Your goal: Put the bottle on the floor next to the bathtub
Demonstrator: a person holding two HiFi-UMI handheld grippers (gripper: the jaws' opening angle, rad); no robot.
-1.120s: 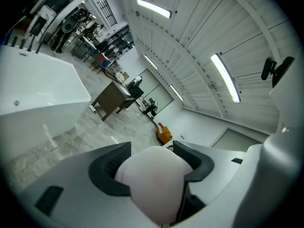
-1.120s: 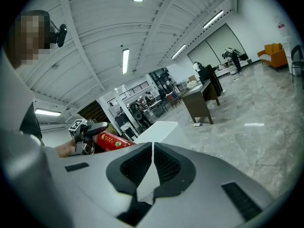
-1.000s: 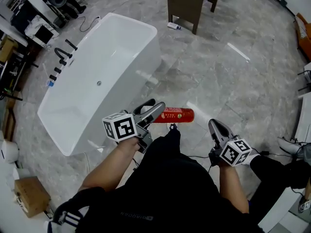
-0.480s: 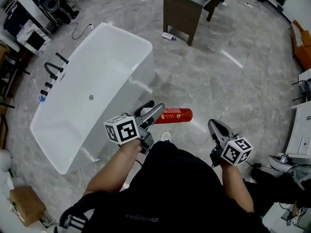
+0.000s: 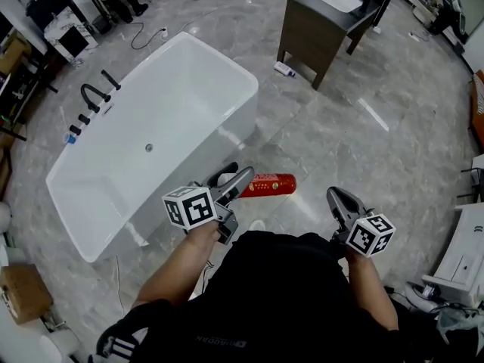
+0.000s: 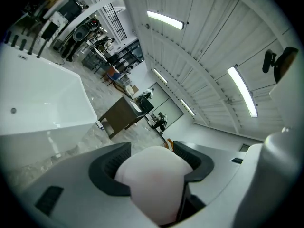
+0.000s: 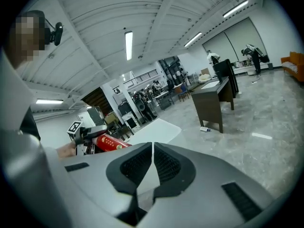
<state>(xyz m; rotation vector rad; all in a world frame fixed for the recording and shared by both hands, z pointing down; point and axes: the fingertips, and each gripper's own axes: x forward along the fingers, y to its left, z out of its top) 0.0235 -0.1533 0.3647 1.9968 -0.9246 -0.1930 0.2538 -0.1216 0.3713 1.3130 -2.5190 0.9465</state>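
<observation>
The left gripper (image 5: 240, 178) has its jaws clamped on the white end of the red bottle (image 5: 268, 184). The bottle lies level above the floor (image 5: 340, 134), just right of the bathtub (image 5: 181, 104). Further right, the right gripper (image 5: 338, 197) has its jaws pressed together on nothing.

head view looks steeply down from overhead onto the bathtub (image 5: 162, 104) and the dark cabinet (image 5: 306, 42). both gripper views sit low, right behind their own jaws, tilted up toward the ceiling (image 6: 213, 37); each also catches that bathtub and cabinet.
</observation>
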